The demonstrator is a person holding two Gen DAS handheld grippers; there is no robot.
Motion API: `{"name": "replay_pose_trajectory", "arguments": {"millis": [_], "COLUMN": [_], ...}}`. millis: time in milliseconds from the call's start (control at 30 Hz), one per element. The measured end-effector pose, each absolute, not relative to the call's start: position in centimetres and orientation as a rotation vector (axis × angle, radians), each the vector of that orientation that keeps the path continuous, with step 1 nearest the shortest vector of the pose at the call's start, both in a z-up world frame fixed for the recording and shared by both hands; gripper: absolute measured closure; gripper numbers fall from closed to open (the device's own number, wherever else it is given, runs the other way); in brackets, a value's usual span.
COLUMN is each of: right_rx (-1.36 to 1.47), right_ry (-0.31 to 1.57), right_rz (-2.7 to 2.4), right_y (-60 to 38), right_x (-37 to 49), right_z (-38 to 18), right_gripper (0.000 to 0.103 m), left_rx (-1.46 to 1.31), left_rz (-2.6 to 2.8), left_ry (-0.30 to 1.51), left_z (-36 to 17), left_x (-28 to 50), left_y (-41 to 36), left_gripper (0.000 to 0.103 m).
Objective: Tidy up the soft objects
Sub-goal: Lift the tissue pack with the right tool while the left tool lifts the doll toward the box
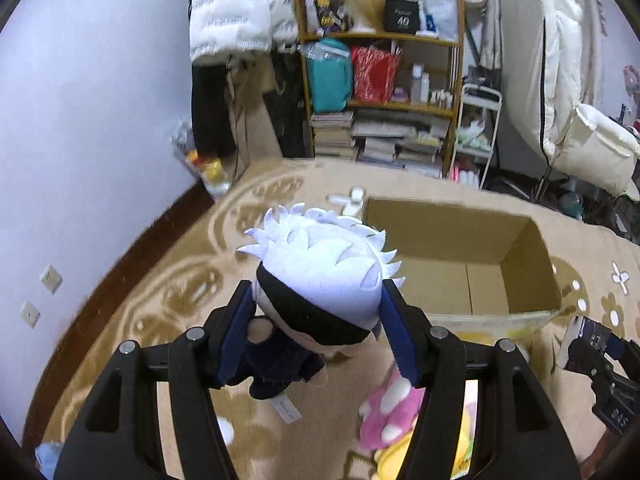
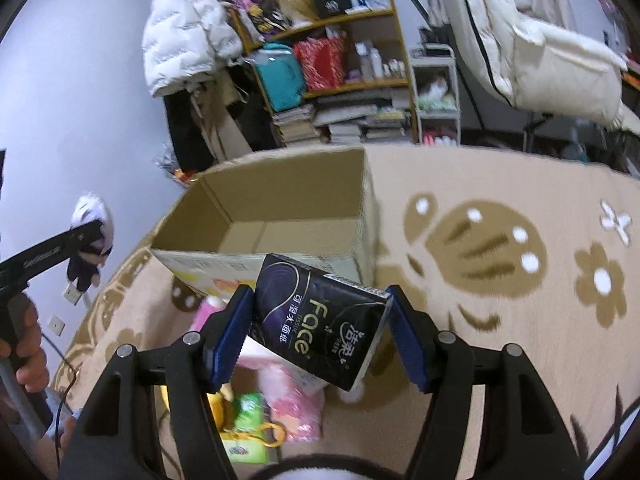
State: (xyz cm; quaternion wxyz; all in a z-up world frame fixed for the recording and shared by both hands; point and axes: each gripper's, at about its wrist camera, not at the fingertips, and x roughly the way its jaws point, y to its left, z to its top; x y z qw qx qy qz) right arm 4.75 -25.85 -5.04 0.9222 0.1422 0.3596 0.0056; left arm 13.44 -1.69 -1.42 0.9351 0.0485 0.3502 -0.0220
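Beige carpet (image 1: 168, 300) with brown flower patterns covers the floor of a cluttered room, and an open cardboard box (image 1: 460, 264) sits on it in front of a bookshelf (image 1: 380, 92). Left gripper (image 1: 318, 312) is closed on a plush doll (image 1: 320, 276) with white spiky hair and a dark blindfold, pinched at the sides of its head, held above the carpet just beside the box's near left corner. Right gripper (image 2: 320, 320) is clamped on a dark tissue pack (image 2: 320, 320), tilted, held just in front of the box's near wall. More soft things, a pink toy (image 1: 390, 412) among them, lie on the carpet near the box. Both loads look ready to go into the box, which appears empty. To do this well, I would carry each one fully past the box's rim before letting go, keep the two grippers apart so they do not collide over the box, and lower the doll rather than drop it, since its dangling body could catch on the box's wall. Both grippers point forward and downward toward the box, the left one reaching in from the box's left side
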Motion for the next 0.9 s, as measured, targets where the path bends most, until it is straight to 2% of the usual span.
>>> {"name": "replay_pose_trajectory", "arguments": {"millis": [433, 900], "right_rx": [0.194, 0.164], "right_ry": [0.622, 0.625], "right_rz": [0.098, 0.071], "right_y": [-22.7, -22.3], "right_x": [7.9, 12.5], "right_z": [-0.1, -3.0], "right_gripper": [0.033, 0.033], "left_rx": [0.1, 0.166], "left_rz": [-0.116, -0.21], "left_ry": [0.699, 0.67], "left_z": [-0.7, -2.9], "left_x": [18.1, 18.2], "left_y": [-3.1, -6.0], "left_gripper": [0.041, 0.04]}}
